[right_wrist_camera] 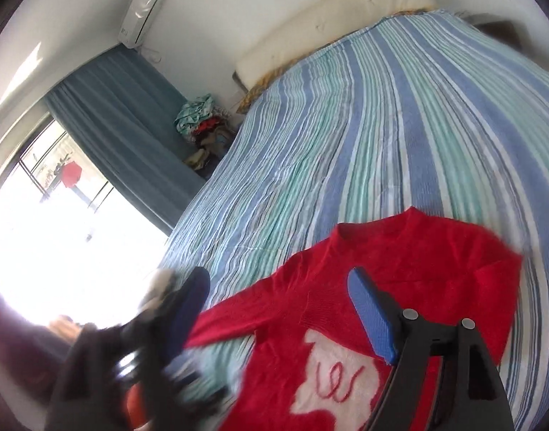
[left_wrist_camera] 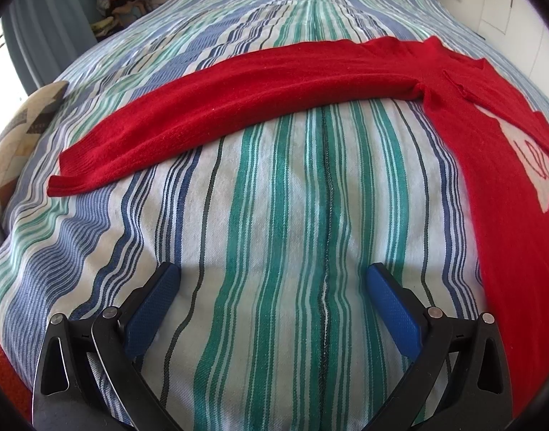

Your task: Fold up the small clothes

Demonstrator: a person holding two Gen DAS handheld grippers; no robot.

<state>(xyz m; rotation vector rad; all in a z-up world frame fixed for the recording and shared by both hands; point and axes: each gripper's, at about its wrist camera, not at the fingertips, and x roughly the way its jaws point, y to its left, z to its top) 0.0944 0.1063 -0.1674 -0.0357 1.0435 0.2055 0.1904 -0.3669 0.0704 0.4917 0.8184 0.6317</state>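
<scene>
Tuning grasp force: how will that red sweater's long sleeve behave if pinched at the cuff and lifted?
Red sweater looks like soft knit: its sleeve will likely drape limp. The fuzzy surface probably grips the striped bedcover, so dragging may bunch it.

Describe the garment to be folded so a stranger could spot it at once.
Start at the bed with the blue, green and white striped cover. Lying flat on it is a red knitted sweater, one long sleeve stretched out sideways. It is the only red thing on the cover, with a white chest patch.
</scene>
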